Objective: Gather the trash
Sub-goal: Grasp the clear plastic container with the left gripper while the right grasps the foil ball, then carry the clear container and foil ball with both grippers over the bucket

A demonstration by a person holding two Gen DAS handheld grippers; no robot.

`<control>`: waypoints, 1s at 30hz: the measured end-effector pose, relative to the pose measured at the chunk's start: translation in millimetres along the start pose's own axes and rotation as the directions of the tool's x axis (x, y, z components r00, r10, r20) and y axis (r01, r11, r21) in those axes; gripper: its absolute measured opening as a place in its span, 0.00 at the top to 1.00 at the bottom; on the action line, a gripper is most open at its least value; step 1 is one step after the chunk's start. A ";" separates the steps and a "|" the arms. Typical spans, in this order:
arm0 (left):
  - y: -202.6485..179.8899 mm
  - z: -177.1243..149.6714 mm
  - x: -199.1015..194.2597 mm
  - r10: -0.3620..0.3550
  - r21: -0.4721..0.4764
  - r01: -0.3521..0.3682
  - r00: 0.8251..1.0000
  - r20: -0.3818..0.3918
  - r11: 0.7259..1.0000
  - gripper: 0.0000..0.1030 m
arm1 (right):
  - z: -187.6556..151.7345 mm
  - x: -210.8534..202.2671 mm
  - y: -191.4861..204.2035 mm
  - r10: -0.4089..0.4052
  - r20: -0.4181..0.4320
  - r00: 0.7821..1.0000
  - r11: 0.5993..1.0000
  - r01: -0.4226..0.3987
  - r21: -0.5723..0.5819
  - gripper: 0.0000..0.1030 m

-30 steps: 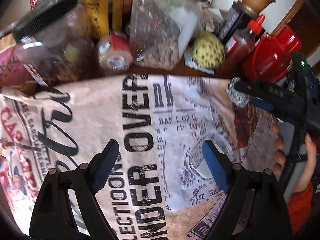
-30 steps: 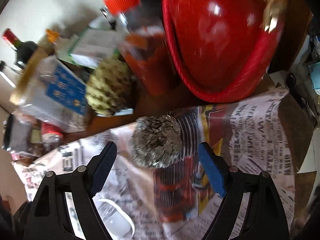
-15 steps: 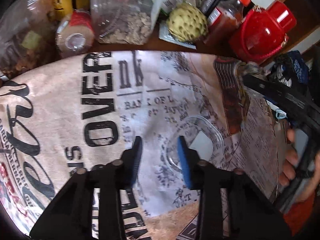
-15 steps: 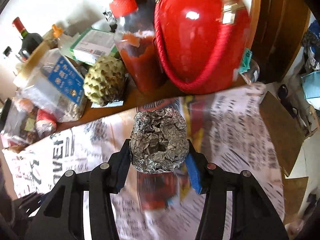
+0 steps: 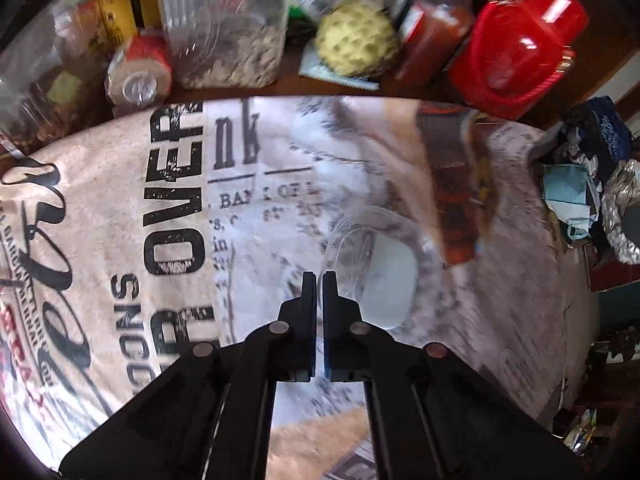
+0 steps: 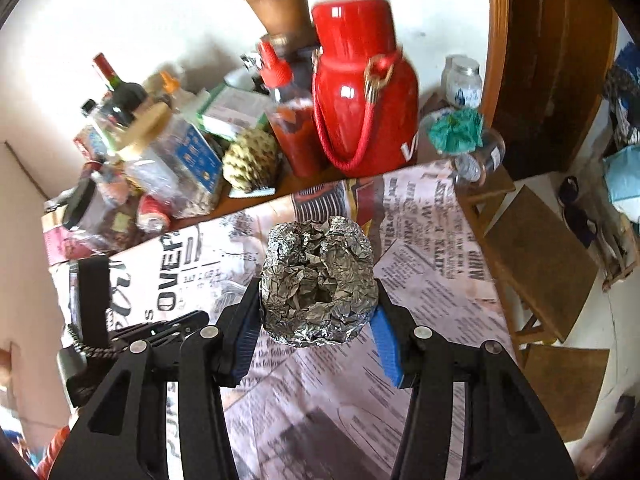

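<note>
Nearest the right wrist camera, a crumpled foil ball (image 6: 319, 282) is being clamped between the blue pads of the right hand-held gripper (image 6: 316, 312), one pad being pressed against each flank so that the light wad is carried clear of the table (image 6: 432, 248); it appears to be lifted off the newspaper-print cloth (image 6: 420, 280), presumably to be taken away as trash. In the left wrist view, the left hand-held gripper (image 5: 319, 280) is being held with its jaws drawn almost together, only a thin slit being left between them. Just beside its right finger a clear plastic cup (image 5: 372, 264) is lying over the cloth (image 5: 180, 208), and its thin rim seems to be pinched there, though blur is preventing the contact from being confirmed. Such a narrow closing would be suited to a thin wall and not to a bulky item. At the far right of that view the foil ball (image 5: 624, 216) is again being shown, held beyond the table edge. Farther back, along the wall, kept goods are being stored and are probably not being collected: a red jug (image 6: 360, 96) with a rope handle, a sauce bottle (image 6: 292, 120) beside it, a scaly green fruit (image 6: 250, 160), and clear bags and jars (image 5: 228, 28).
</note>
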State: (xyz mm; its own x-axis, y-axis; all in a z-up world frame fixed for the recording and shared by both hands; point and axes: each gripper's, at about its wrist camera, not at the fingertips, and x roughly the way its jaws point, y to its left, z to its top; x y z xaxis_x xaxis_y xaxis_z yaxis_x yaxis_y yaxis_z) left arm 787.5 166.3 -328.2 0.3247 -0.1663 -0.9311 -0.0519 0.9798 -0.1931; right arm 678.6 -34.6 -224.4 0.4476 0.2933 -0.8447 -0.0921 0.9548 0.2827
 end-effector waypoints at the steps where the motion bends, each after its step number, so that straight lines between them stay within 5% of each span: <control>1: -4.3 -1.3 -7.1 0.010 0.002 -0.010 1.000 0.019 1.000 0.99 | -1.1 -6.7 -0.2 0.001 0.010 1.000 1.000 -0.001 -0.007 0.54; 9: -45.0 -26.3 -104.1 0.073 -0.049 -0.064 0.973 0.218 0.997 0.99 | -16.0 -75.9 -21.0 0.050 0.112 0.992 0.997 -0.043 -0.068 0.54; 15: -84.4 -78.0 -199.5 0.146 -0.111 -0.110 0.903 0.403 0.988 0.99 | -34.0 -126.4 -28.4 0.119 0.170 0.978 0.983 -0.092 -0.159 0.54; 30: -109.6 -198.8 -338.1 0.234 -0.201 -0.139 0.769 0.596 0.970 0.99 | -90.5 -248.3 -3.8 0.278 0.306 0.911 0.927 -0.170 -0.335 0.54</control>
State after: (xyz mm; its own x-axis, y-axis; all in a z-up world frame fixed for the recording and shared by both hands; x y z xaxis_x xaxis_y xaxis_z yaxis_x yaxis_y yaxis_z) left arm 495.6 93.1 -53.8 0.7999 0.1671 -0.5764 -0.2851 0.9510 -0.1200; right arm 487.2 -106.6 -56.9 0.6539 0.5174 -0.5520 -0.4598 0.8512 0.2531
